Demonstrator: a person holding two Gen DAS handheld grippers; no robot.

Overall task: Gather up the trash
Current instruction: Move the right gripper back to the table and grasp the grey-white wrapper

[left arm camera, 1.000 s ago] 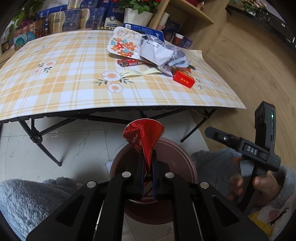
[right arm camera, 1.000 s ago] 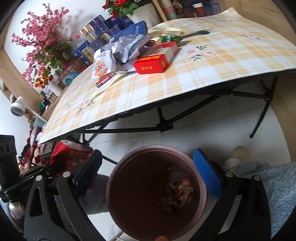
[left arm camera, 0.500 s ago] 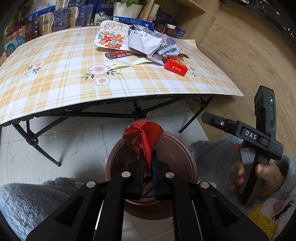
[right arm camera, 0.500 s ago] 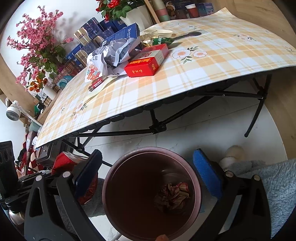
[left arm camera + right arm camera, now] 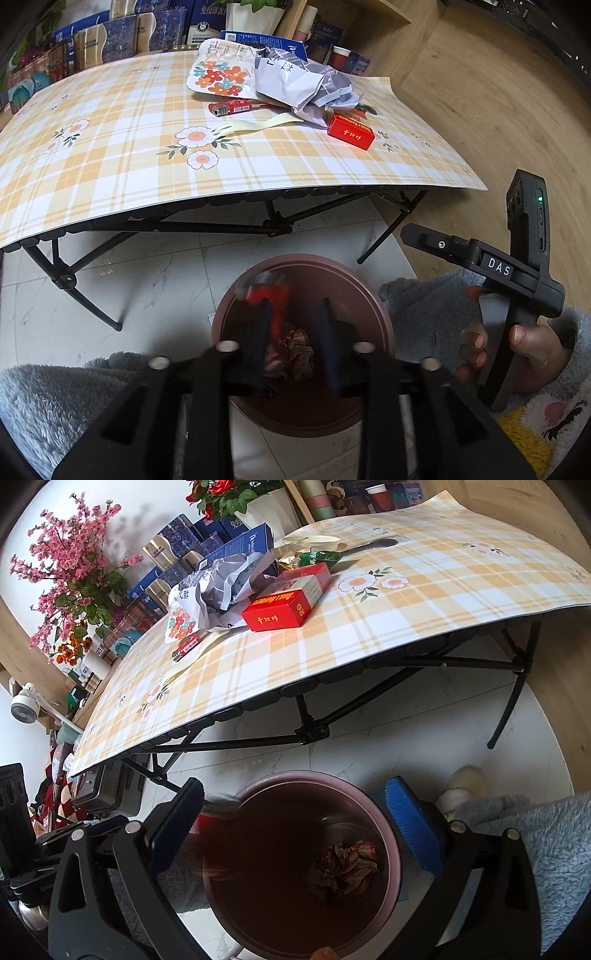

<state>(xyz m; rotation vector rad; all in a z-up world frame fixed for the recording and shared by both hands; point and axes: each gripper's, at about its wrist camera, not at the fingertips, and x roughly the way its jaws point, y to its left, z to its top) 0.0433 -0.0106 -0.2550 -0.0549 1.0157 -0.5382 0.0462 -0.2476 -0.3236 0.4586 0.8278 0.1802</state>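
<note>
A round brown bin [image 5: 369, 295] stands on the floor in front of the table; it also shows in the right wrist view [image 5: 388, 834]. My left gripper [image 5: 293, 314] is open right over the bin. A red wrapper [image 5: 271, 295], blurred, is loose between the fingers, falling into the bin. Crumpled trash [image 5: 343, 864] lies at the bin's bottom. My right gripper [image 5: 295, 812] is open and empty above the bin. On the table lie a red box [image 5: 351, 131], a red lighter [image 5: 231, 108], a plastic fork [image 5: 255, 125] and crumpled bags [image 5: 295, 81].
The folding table [image 5: 110, 177] has a checked cloth and black legs [image 5: 88, 302]. Boxes and flower pots [image 5: 177, 554] stand behind it. A second red box [image 5: 280, 607] shows in the right wrist view. My legs in grey fleece [image 5: 55, 398] flank the bin.
My left gripper opened and let go of the red wrapper, which drops into the bin. Both grippers shifted slightly closer over the bin.
</note>
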